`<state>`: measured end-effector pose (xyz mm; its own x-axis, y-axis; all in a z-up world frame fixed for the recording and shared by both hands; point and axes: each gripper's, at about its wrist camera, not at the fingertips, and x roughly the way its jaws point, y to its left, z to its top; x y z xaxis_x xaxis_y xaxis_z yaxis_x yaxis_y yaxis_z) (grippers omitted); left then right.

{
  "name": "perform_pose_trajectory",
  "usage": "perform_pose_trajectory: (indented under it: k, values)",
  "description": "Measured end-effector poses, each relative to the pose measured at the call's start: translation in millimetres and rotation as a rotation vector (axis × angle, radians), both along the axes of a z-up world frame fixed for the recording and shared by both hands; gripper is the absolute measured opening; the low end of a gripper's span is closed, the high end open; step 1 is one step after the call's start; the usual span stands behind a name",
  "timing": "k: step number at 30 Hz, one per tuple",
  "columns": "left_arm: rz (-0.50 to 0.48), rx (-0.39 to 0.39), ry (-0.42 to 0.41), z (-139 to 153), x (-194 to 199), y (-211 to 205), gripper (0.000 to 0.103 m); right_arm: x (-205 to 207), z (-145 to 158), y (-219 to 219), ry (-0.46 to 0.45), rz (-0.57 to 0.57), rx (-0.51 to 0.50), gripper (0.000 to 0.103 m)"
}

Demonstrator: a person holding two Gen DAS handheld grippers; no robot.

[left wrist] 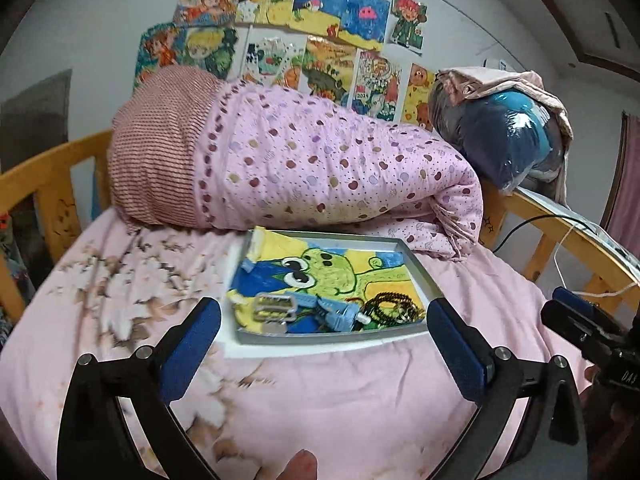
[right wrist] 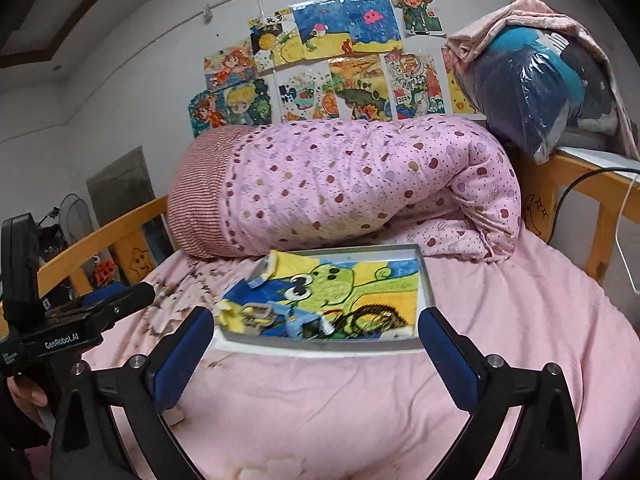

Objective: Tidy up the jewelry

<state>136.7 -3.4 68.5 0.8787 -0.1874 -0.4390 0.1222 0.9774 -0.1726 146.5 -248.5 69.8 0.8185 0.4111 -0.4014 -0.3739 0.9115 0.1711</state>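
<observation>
A grey-framed tray [left wrist: 424,276] with a green frog drawing inside lies on the pink bed; it also shows in the right wrist view [right wrist: 427,280]. In its near end lie a silver metal bracelet [left wrist: 276,307], a light blue watch [left wrist: 338,314] and a dark bead necklace [left wrist: 390,307]. The same bracelet [right wrist: 256,315], watch [right wrist: 302,324] and necklace [right wrist: 372,318] show in the right wrist view. My left gripper [left wrist: 324,324] is open and empty just in front of the tray. My right gripper [right wrist: 316,332] is open and empty, also in front of the tray.
A rolled pink dotted quilt [left wrist: 320,164] lies right behind the tray. A wooden bed rail [left wrist: 568,232] runs along the right, with a plastic-wrapped bundle [left wrist: 512,136] on it. Drawings [left wrist: 304,28] hang on the wall. The pink sheet [left wrist: 320,400] spreads below both grippers.
</observation>
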Motion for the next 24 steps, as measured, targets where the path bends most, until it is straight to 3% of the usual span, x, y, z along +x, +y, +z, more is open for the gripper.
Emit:
perform_pose_trajectory:
  k: [11, 24]
  values:
    - [0.017, 0.035, -0.003, -21.6, -70.5, 14.8, 0.101, -57.2, -21.7, -10.3, 0.036, -0.076, -0.028, 0.103]
    - [0.026, 0.075, 0.031, -57.6, -87.7, 15.9, 0.101, -63.7, -56.4, -0.7, 0.078, -0.055, -0.089, 0.103]
